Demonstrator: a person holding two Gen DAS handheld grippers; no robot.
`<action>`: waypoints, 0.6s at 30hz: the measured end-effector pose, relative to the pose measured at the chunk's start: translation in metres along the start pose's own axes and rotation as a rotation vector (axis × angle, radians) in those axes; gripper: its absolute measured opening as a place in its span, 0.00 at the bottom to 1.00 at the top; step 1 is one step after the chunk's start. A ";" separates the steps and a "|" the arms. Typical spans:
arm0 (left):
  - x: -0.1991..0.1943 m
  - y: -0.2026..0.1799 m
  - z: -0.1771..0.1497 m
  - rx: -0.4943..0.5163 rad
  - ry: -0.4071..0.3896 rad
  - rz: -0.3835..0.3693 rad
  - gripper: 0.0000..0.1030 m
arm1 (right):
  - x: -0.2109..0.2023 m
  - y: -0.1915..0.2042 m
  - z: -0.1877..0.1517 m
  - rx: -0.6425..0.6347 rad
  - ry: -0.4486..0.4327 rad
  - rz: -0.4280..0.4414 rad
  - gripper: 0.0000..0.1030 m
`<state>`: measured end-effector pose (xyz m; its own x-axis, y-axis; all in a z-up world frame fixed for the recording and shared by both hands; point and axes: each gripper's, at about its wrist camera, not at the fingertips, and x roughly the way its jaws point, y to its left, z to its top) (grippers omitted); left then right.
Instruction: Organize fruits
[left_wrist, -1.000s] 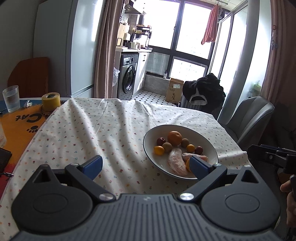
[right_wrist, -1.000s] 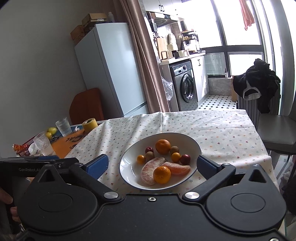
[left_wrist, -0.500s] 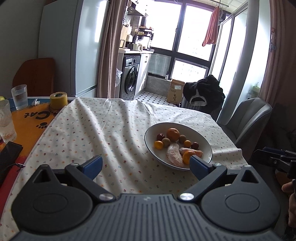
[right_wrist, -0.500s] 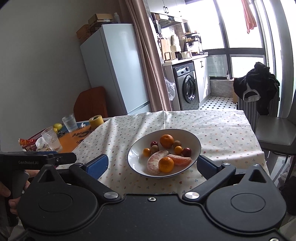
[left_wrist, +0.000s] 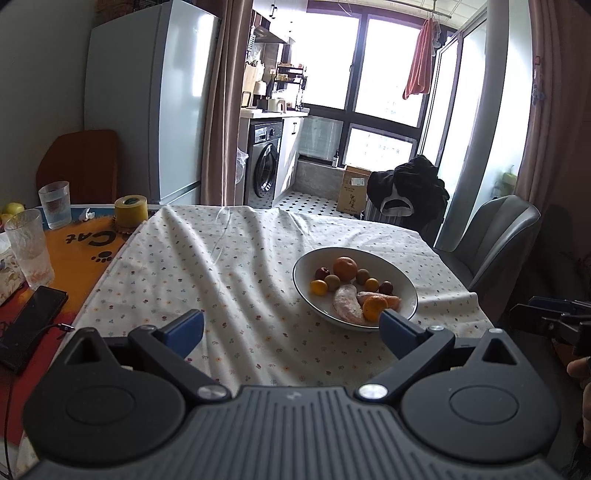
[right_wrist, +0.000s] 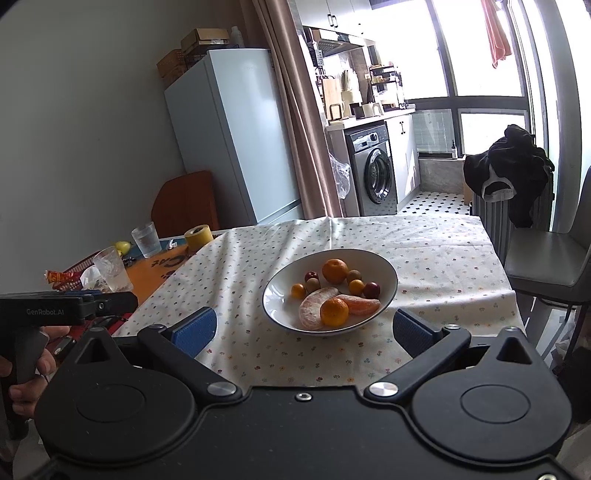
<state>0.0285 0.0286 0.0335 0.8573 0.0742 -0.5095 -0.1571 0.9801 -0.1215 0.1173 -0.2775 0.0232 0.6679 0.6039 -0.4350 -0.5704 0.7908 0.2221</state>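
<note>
A white bowl (left_wrist: 400, 280) (right_wrist: 384, 271) rests on the flowered tablecloth near the table's right front. Inside lie two mandarins (left_wrist: 345, 268) (right_wrist: 334, 312), peeled pomelo segments (left_wrist: 347, 308) (right_wrist: 314, 310), small kumquats, two dark red fruits and two brownish round fruits. My left gripper (left_wrist: 291, 330) hovers open over the cloth, left of and short of the bowl. Back from the bowl's near rim, my right gripper (right_wrist: 304, 330) is open too, nothing between its blue pads.
On the orange mat at left stand two glasses (left_wrist: 29, 243), a yellow tape roll (left_wrist: 131, 212) and a phone (left_wrist: 31, 325). A grey chair (left_wrist: 495, 240) is at the table's right side. A hand holds the other gripper at the edge of each view.
Both grippers have pulled back and risen from the bowl, which looks smaller and farther now. More of the left side of the table has come into view.
</note>
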 end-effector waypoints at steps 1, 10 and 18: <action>-0.002 -0.001 -0.002 0.007 0.004 -0.001 0.97 | -0.001 0.001 0.000 -0.002 0.006 -0.003 1.00; -0.011 -0.002 -0.014 0.042 0.027 -0.004 0.98 | -0.010 0.007 -0.005 -0.025 0.038 0.002 1.00; -0.020 0.003 -0.024 0.023 0.018 0.002 0.98 | -0.012 0.007 -0.010 -0.035 0.055 0.000 1.00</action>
<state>-0.0011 0.0260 0.0231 0.8482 0.0728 -0.5246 -0.1469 0.9840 -0.1010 0.1008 -0.2801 0.0211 0.6413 0.5966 -0.4824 -0.5871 0.7864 0.1921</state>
